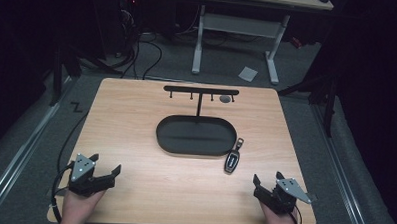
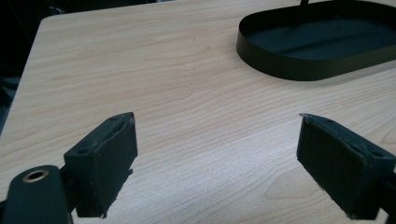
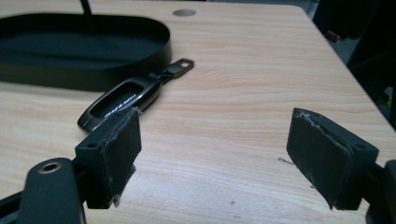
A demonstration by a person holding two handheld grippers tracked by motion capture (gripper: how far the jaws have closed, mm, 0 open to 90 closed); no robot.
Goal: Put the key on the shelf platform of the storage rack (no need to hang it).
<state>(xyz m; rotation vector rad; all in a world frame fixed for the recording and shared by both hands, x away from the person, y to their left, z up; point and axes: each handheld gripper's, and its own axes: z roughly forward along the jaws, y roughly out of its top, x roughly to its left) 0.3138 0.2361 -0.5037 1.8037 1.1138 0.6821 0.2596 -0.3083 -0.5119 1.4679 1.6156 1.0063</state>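
a wooden table seen from above, with a person's two hands at the bottom edge of the frame, each holding a black two-jaw gripper. the key fob lies flat on the wood at centre right of the frame, just beside the right end of the oval black tray, apart from its wall. the fob's long axis runs slightly slanted from bottom left to upper right, its metal loop end pointing up toward the tray stand's hook bar. the right gripper sits at lower right, jaws spread wide and empty; the fob lies up and a little to the left of it, near. the left gripper sits at lower left, jaws also wide apart with nothing between them, well apart from the fob. judged from this, the right hand is the nearer one to reach it. in the right gripper view the fob shows at middle left, just beyond the left pad.
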